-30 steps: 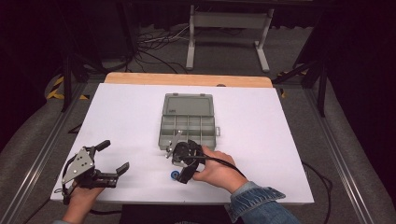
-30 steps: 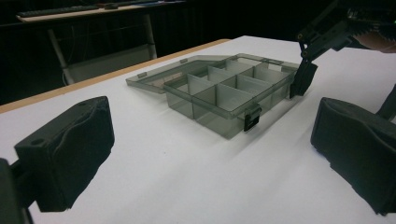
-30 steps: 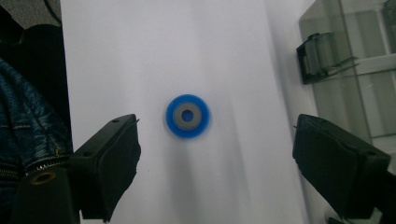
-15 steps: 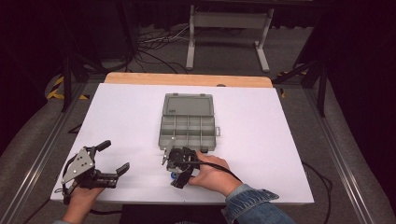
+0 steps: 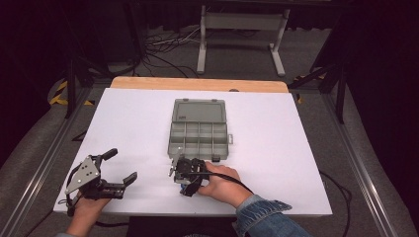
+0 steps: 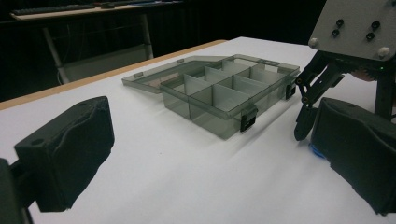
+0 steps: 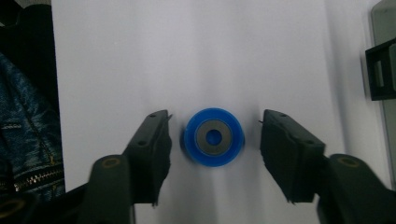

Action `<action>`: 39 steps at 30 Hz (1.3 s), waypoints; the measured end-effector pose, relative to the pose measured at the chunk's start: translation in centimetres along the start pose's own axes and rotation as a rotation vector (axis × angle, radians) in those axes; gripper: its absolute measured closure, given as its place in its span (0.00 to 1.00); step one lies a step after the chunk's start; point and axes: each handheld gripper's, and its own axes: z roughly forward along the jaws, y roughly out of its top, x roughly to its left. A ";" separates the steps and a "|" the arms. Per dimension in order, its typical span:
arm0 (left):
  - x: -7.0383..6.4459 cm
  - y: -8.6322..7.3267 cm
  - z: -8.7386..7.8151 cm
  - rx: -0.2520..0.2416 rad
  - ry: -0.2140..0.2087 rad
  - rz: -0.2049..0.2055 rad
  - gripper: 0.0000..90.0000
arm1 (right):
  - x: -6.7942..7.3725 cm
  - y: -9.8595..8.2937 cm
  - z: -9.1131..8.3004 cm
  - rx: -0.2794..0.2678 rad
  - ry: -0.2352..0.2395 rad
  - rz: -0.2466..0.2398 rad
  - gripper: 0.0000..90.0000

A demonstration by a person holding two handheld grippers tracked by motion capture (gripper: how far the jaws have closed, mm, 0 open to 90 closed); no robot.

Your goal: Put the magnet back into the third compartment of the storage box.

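Observation:
A small blue round part [image 7: 213,136] with a grey centre lies flat on the white table, between the two black pads of my right gripper [image 7: 215,133], which stands open around it without touching. In the high view my right gripper [image 5: 187,183] points down at the table, just in front of the grey compartment box [image 5: 199,133]. A sliver of the blue part [image 6: 317,152] shows under it in the left gripper view. My left gripper [image 5: 122,166] rests open at the near left with nothing between its pads [image 6: 70,154].
The grey box [image 6: 224,88] lies open, its lid folded flat toward the far side and its compartments looking empty. A black latch [image 7: 380,70] of the box sits close to my right gripper. The white table [image 5: 276,148] ends near my forearms.
My right gripper has shifted a little toward the near edge and come down over the blue part, which now sits between its pads. The left gripper has stayed put.

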 end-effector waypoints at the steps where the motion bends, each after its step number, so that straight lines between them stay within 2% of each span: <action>1: 0.0 0.0 0.0 -0.001 0.000 0.000 0.00 | 0.0 0.0 0.0 0.000 0.002 0.004 0.55; 5: 0.0 0.0 0.0 0.003 -0.001 0.002 0.00 | 0.0 0.0 -0.1 -0.008 0.007 0.007 0.69; 11: 0.0 0.0 -0.1 0.006 -0.003 0.000 0.00 | -0.1 0.0 -0.3 -0.008 0.000 0.003 0.69; 15: 0.0 0.0 -0.1 0.005 -0.003 0.000 0.00 | -0.1 0.0 -0.8 -0.030 0.004 0.005 0.70; 27: 0.1 0.1 -0.1 0.007 -0.005 0.001 0.00 | -0.3 -0.1 -3.2 -0.083 0.002 0.016 0.70; 39: 0.0 0.0 -0.1 0.001 -0.002 -0.001 0.00 | -0.6 -0.1 -4.8 -0.127 0.002 0.034 0.70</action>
